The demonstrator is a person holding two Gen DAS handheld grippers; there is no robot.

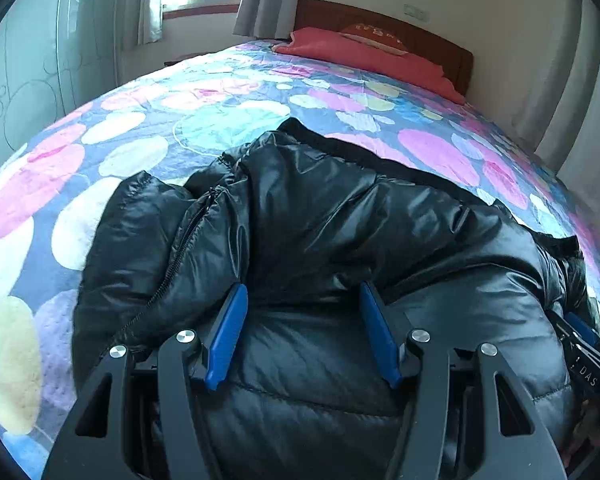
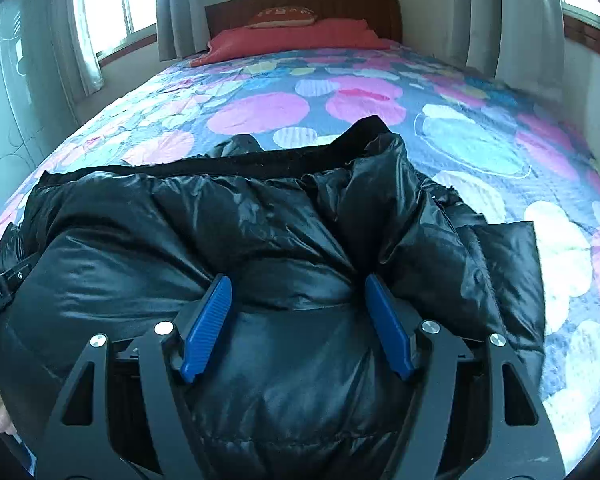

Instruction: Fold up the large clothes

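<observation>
One bed [image 1: 228, 92] fills both views, covered by one quilt [image 2: 480, 136] with pink, white and blue circles, one red pillow [image 2: 296, 38] at its headboard. One black puffer jacket [image 1: 340, 232] lies bunched on the near part of the bed, its zipper [image 1: 180, 248] running down the left side. Two grippers sit low over it: the left gripper [image 1: 302, 304] and right gripper [image 2: 298, 296] each have blue fingers [image 2: 208, 320] spread apart, with jacket fabric bulging up between them.
</observation>
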